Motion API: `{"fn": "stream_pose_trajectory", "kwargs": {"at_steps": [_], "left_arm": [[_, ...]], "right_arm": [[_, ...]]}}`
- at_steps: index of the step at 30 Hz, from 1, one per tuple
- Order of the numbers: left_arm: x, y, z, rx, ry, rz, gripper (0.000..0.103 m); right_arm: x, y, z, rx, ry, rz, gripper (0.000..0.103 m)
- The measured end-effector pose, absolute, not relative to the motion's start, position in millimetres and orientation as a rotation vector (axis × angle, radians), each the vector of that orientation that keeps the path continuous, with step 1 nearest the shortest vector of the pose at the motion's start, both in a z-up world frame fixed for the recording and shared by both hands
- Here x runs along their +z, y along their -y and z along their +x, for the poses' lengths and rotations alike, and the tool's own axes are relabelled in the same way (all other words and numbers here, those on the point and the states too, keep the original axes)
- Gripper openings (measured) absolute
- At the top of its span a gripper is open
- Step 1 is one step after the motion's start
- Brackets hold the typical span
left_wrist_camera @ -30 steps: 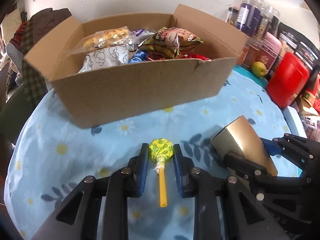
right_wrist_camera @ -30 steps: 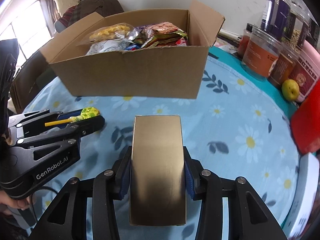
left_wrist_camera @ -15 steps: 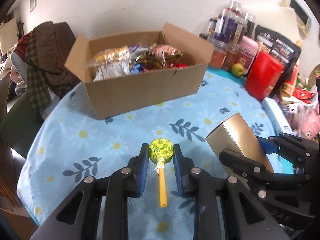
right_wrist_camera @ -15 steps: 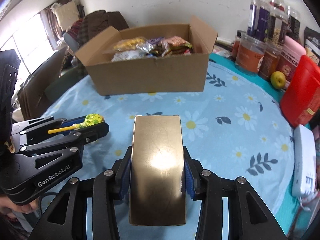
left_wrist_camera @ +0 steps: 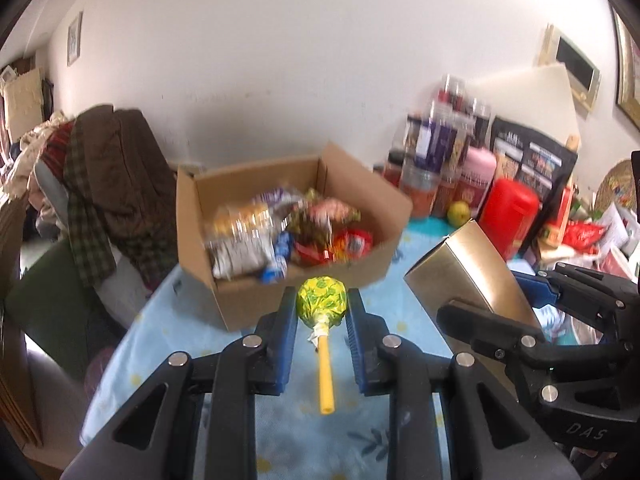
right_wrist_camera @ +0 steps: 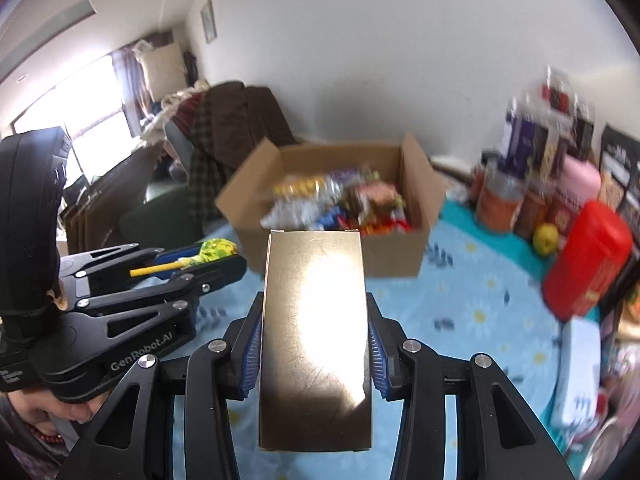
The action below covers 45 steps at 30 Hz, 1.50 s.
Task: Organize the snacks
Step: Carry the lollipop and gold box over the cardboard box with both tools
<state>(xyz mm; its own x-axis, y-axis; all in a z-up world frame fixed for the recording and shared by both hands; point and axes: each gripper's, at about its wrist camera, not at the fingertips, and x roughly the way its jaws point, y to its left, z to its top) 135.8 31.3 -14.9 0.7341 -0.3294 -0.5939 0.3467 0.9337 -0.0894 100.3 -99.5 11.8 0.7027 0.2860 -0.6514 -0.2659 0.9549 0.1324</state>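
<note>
My left gripper (left_wrist_camera: 322,304) is shut on a lollipop (left_wrist_camera: 322,300) with a yellow-green wrapper and a yellow stick, held high above the table. My right gripper (right_wrist_camera: 316,332) is shut on a gold box (right_wrist_camera: 316,320), also raised. The open cardboard box (left_wrist_camera: 288,284) full of snack packets (left_wrist_camera: 280,232) stands on the blue daisy tablecloth (left_wrist_camera: 184,320), ahead of and below both grippers. In the right wrist view the cardboard box (right_wrist_camera: 396,252) lies straight ahead, with the left gripper (right_wrist_camera: 224,258) and the lollipop (right_wrist_camera: 216,250) at left. The gold box (left_wrist_camera: 468,276) shows at right in the left wrist view.
Jars (right_wrist_camera: 500,196), a pink canister (right_wrist_camera: 576,192), a red container (right_wrist_camera: 584,260) and a yellow-green fruit (right_wrist_camera: 546,238) crowd the table's right back. A white device (right_wrist_camera: 580,368) lies at the right edge. A chair draped with clothes (left_wrist_camera: 104,184) stands to the left of the table.
Both grippers have risen and pulled back from the cardboard box, still holding the lollipop and the gold box. The box now appears smaller and lower, seen more from above.
</note>
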Motion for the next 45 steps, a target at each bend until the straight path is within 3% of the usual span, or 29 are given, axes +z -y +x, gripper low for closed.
{"fn": "stream_pose_trajectory", "kwargs": {"at_steps": [9,21,30,45], "left_arm": [[18.4,-38.1,182.6,-0.366,-0.572,0.036,0.024],[26.4,-39.8,268.4,-0.346,-0.554,0.055,0.024],[-5.8,-38.7,340.1,-0.335,-0.681,0.041,0.024],[-67.2,-27.5,389.1,-0.247,-0.887,0.075,0.024]], "right_arm": [[44.6,91.0,149.8,0.316,-0.645,-0.023,0.043],[44.0,81.7,246.7,0.333,-0.639,-0.033,0.043],[20.6,81.5,313.3,0.351,-0.706,-0.011,0.043],[-38.4,86.5,380.8,0.342,-0.898,-0.012,0.044]]}}
